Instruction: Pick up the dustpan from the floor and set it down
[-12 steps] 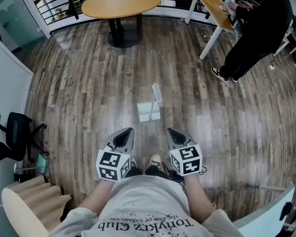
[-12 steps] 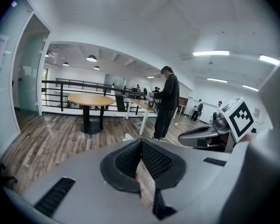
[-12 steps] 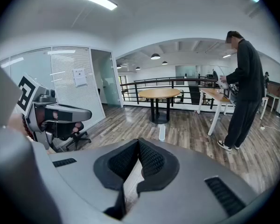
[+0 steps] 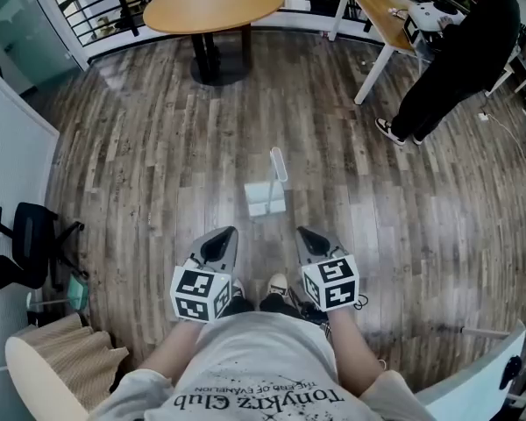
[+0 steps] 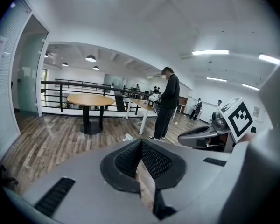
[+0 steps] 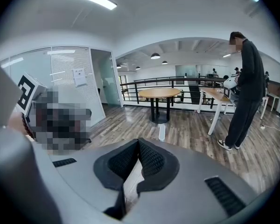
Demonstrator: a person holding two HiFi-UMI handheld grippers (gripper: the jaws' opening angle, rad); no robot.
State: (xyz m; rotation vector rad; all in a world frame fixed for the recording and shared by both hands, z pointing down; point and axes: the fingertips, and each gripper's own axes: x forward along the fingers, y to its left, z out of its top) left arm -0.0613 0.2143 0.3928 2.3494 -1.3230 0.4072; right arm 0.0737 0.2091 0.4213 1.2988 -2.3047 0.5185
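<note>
White plastic dustpan point(image 4: 266, 200) lies on brown wood-plank floor point(image 4: 149, 156), handle pointing away. It sits ahead of and between the grey left gripper point(image 4: 224, 235) and grey right gripper point(image 4: 305, 234), touching neither. Both grippers' jaws are clenched together, empty. Round wooden table point(image 4: 215, 3) stands farther off; a person in dark clothes point(image 4: 460, 60) is at far right.

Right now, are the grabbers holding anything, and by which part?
Nothing is held. The left gripper and the right gripper are both shut and empty; the dustpan lies untouched on the floor ahead.
</note>
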